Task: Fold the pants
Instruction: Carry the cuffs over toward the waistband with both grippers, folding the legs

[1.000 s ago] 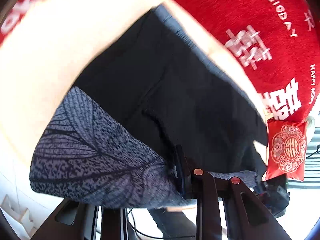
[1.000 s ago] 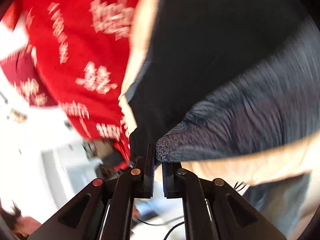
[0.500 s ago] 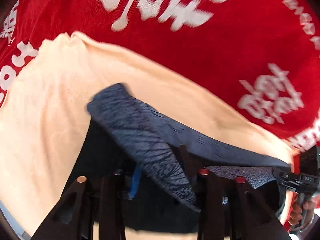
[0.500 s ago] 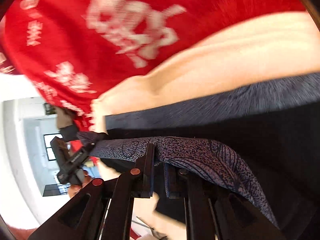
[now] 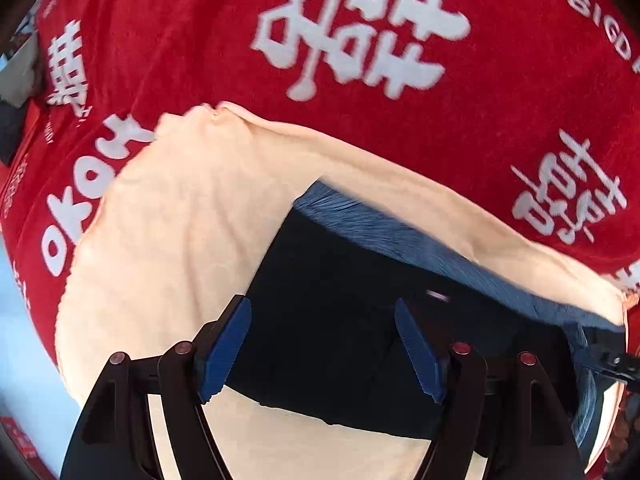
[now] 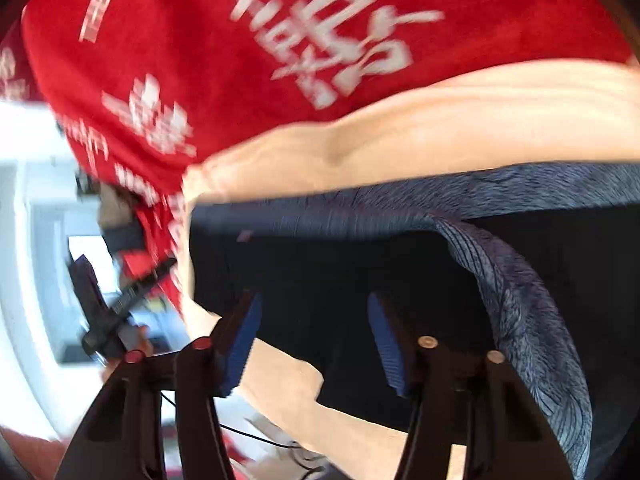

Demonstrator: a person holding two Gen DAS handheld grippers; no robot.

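Note:
The pants (image 5: 340, 312) lie folded over on a cream cloth (image 5: 192, 232). They are black with a blue-grey leaf-print part along the far edge (image 5: 400, 236). My left gripper (image 5: 322, 344) is open and empty just above the black fabric. In the right wrist view the pants (image 6: 320, 264) show the printed part (image 6: 528, 320) curling over to the right. My right gripper (image 6: 314, 344) is open and empty above the pants' near edge.
A red cloth with white characters (image 5: 360, 60) covers the surface under the cream cloth (image 6: 440, 144). The other gripper's handle and hand show at the left in the right wrist view (image 6: 108, 312). A bright room lies beyond the left edge.
Both grippers carried the printed edge of the pants forward over the black part, then opened and let it go. The folded fabric now lies flat.

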